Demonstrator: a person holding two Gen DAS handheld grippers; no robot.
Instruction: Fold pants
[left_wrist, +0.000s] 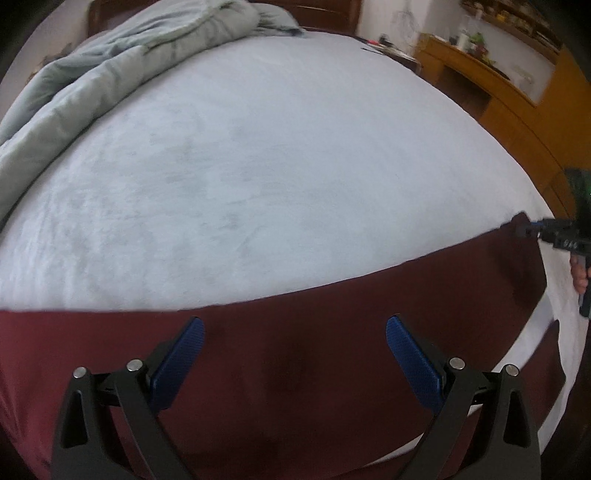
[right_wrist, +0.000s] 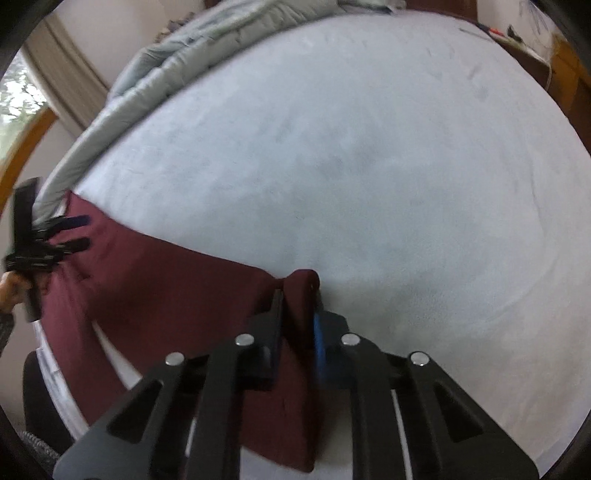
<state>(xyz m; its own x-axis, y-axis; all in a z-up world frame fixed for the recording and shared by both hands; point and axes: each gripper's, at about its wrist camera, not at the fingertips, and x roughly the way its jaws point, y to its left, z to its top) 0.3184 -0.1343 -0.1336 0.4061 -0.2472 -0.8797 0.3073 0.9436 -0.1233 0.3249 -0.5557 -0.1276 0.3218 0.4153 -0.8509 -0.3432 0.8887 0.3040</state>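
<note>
The dark red pants (left_wrist: 277, 350) lie spread along the near edge of the bed and also show in the right wrist view (right_wrist: 159, 291). My left gripper (left_wrist: 294, 328) is open and hovers just above the pants, with cloth beneath both blue fingers. It shows at the left of the right wrist view (right_wrist: 83, 230). My right gripper (right_wrist: 298, 295) is shut on a bunched corner of the pants, which stands up between the fingers. In the left wrist view it shows at the pants' far right end (left_wrist: 524, 225).
The pale blue bed sheet (left_wrist: 258, 166) stretches ahead. A grey-green quilt (left_wrist: 110, 62) is piled at the far left. A wooden desk and shelves (left_wrist: 491, 85) stand to the right of the bed. A curtain and window (right_wrist: 33, 96) are on the left.
</note>
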